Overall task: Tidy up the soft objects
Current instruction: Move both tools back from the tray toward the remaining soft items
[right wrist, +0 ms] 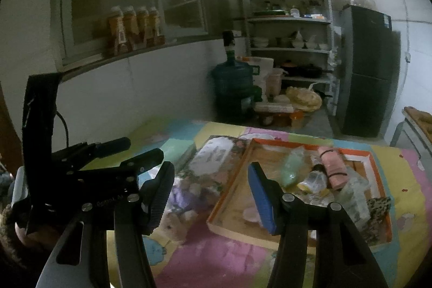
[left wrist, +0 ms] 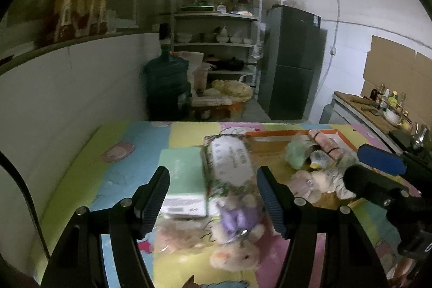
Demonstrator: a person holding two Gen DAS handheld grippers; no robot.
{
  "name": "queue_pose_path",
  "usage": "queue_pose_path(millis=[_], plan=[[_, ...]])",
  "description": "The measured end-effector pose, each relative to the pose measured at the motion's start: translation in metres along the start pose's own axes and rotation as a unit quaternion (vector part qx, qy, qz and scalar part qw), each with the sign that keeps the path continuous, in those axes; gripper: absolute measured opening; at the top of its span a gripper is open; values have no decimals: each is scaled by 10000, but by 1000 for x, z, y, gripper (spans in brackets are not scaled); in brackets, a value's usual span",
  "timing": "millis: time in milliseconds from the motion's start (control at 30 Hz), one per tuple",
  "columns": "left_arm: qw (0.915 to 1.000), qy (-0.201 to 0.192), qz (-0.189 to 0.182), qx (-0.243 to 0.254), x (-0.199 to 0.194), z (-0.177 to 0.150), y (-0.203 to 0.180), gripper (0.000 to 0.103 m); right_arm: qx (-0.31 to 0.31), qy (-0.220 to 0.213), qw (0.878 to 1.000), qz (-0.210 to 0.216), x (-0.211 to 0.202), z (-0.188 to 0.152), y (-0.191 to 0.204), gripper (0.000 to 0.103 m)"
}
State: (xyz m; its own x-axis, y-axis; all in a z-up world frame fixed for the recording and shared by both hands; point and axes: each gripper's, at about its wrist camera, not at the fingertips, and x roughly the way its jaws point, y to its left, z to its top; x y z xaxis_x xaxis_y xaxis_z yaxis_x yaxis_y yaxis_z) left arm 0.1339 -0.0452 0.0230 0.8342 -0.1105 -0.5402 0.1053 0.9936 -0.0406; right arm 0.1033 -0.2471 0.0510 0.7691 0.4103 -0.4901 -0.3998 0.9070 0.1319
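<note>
On the colourful play mat [left wrist: 89, 169], soft things lie in a loose heap. A floral tissue pack [left wrist: 229, 163] leans on a green tissue box [left wrist: 183, 174]. In front of them lie a plush toy in a purple dress [left wrist: 237, 220], a cream plush animal [left wrist: 235, 255] and a tan plush [left wrist: 175, 234]. My left gripper [left wrist: 214, 196] hovers open above this heap, holding nothing. An orange-rimmed box [right wrist: 310, 147] holds a pink rolled cloth [right wrist: 334, 166], a pale green soft thing [right wrist: 290, 169] and other soft items. My right gripper [right wrist: 212, 196] hangs open over the box's left edge, empty.
A white wall borders the mat on the left. Beyond the mat stand a water jug [left wrist: 166, 82], a shelf rack [left wrist: 216, 18] of dishes and a dark fridge [left wrist: 291, 61]. Bottles [right wrist: 135, 29] line a ledge. A counter [left wrist: 378, 112] with kitchenware is at right.
</note>
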Motion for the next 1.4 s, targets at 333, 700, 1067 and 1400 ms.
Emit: queue_pose_path(millis=[333, 700, 1067, 1400], plan=[[9992, 14, 308, -238, -11, -19, 45, 67, -47, 36, 9999, 128, 10, -14, 28, 58], [9979, 99, 359, -539, -15, -45, 86, 67, -6, 261, 9993, 268, 27, -34, 48, 65], [9970, 244, 288, -683, -10, -68, 109, 67, 291, 730, 9962, 365, 57, -63, 57, 65], [9967, 268, 267, -717, -7, -76, 120, 67, 1103, 877, 9897, 273, 85, -78, 49, 65]])
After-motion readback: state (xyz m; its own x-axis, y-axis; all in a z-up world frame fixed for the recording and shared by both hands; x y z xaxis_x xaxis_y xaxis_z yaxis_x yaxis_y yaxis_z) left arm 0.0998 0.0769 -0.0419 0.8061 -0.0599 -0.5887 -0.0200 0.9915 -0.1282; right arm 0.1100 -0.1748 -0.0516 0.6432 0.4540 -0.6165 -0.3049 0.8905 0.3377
